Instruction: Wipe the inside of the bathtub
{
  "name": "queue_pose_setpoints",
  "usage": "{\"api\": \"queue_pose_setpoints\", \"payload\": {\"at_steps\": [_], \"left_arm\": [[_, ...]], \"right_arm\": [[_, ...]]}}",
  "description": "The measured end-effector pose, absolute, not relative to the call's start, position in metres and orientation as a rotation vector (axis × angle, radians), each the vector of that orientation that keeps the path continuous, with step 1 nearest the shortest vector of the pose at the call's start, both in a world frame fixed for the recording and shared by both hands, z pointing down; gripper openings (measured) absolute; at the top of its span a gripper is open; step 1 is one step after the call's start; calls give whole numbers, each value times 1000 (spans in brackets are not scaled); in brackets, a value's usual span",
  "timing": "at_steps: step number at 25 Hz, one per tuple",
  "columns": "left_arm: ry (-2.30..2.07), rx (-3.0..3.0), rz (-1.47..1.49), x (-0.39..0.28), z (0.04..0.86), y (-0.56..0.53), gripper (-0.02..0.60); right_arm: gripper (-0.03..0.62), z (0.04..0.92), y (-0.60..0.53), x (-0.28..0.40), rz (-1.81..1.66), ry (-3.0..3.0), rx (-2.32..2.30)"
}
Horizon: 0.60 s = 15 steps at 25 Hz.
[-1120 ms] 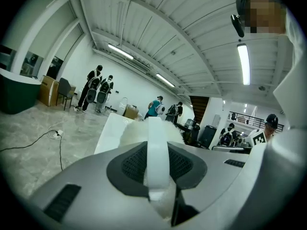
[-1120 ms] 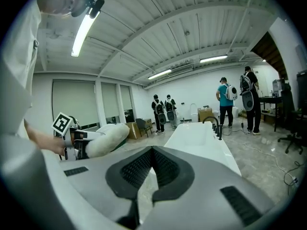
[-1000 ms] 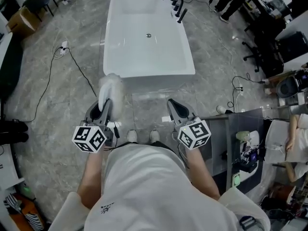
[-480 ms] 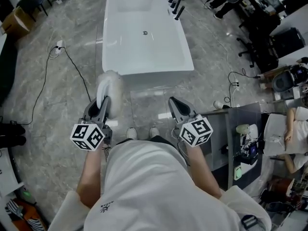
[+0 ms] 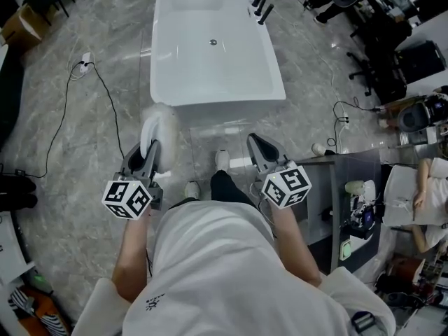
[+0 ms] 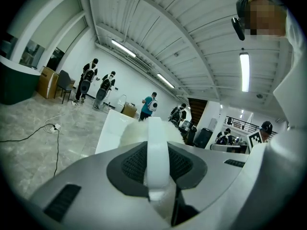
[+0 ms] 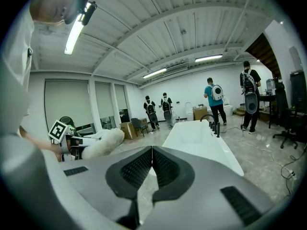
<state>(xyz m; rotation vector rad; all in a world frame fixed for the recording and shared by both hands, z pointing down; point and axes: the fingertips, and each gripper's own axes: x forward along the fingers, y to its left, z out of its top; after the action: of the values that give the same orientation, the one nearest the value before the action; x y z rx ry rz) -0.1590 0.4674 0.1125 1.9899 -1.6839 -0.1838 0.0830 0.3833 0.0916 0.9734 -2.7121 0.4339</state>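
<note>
Grey marble floor (image 5: 84, 117) under you, white bathtub (image 5: 213, 47) near, ahead. Your left gripper (image 5: 150, 152) clamps fluffy white duster (image 5: 161, 121) (by its handle); your right gripper (image 5: 257, 145): jaws together, empty.

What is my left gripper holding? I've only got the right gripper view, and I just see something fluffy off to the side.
Observer: The left gripper is shut on the white handle of a duster; the fluffy part you see is its head.
Operator: Anything lying inside the tub?
Observer: The head view shows the bathtub bare inside, with only the drain in its floor.
Operator: Any hazards on the floor?
Observer: A power strip with trailing cables lies on the floor to the left of the tub.
</note>
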Motion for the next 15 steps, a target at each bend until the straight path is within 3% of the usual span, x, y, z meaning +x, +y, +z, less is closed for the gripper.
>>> {"api": "queue_pose_setpoints", "payload": {"at_steps": [15], "left_arm": [[-1728,1948,-144,-151,121,363,95]], "right_arm": [[17,116,269,99,486,-2703,922]]}}
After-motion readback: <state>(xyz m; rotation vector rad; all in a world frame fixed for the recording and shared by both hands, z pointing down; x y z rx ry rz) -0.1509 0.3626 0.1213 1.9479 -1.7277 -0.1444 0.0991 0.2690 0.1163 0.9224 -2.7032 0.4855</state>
